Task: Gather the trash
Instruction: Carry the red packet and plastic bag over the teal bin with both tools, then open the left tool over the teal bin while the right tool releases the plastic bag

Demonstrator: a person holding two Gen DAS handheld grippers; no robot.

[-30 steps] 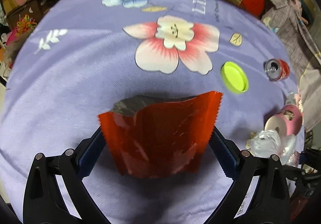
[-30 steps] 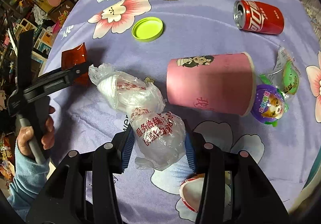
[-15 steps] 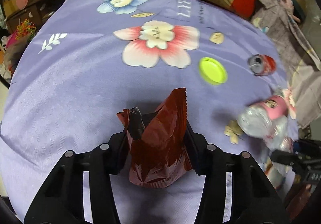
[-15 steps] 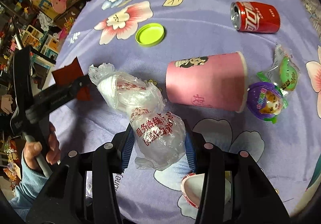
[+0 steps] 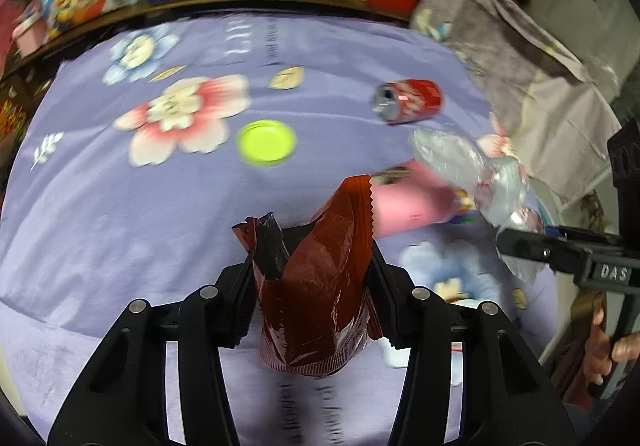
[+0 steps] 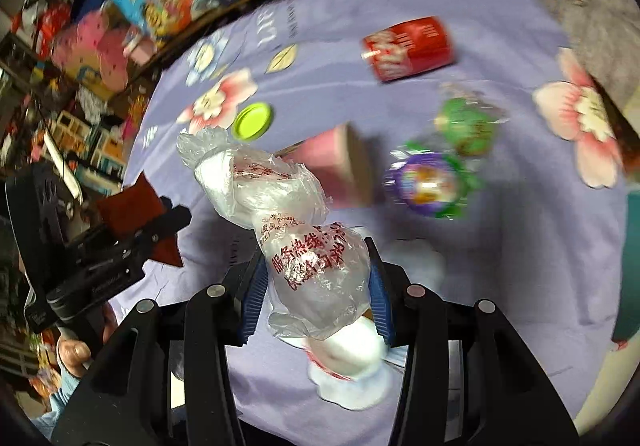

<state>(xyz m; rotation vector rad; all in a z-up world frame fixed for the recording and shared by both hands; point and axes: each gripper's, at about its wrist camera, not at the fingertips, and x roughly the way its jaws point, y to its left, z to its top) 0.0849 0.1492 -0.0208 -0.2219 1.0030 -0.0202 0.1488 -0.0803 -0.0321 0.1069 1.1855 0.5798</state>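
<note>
Left tool (image 5: 310,278): clamped on a crumpled red snack wrapper (image 5: 320,286), which stands up between its fingers, clear of the cloth; the same tool shows at the left edge of the right wrist view (image 6: 120,246), wrapper (image 6: 132,206) in its grip.
Right tool (image 6: 316,286): closed around a bunched clear plastic bag (image 6: 296,238) with red printing; the bag rises up and to the left from the fingers. In the left wrist view this tool (image 5: 560,250) comes in from the right edge with the bag (image 5: 480,174) held above the cloth.
Surface (image 5: 100,206): covered by a purple cloth with a flower print.
Red soda can (image 6: 408,46): on its side toward the far edge of the surface.
Lime-green lid (image 6: 253,121): flat on the cloth, near a pink printed flower.
Pink paper cup (image 6: 336,166): on its side near the middle of the surface, partly behind the bag.
Candy wrappers: a purple one (image 6: 428,182) just beside the cup's mouth, a green one (image 6: 466,122) near it, both blurred.
White scrap (image 6: 348,370): on the cloth below the right tool's fingers, near the front edge.
</note>
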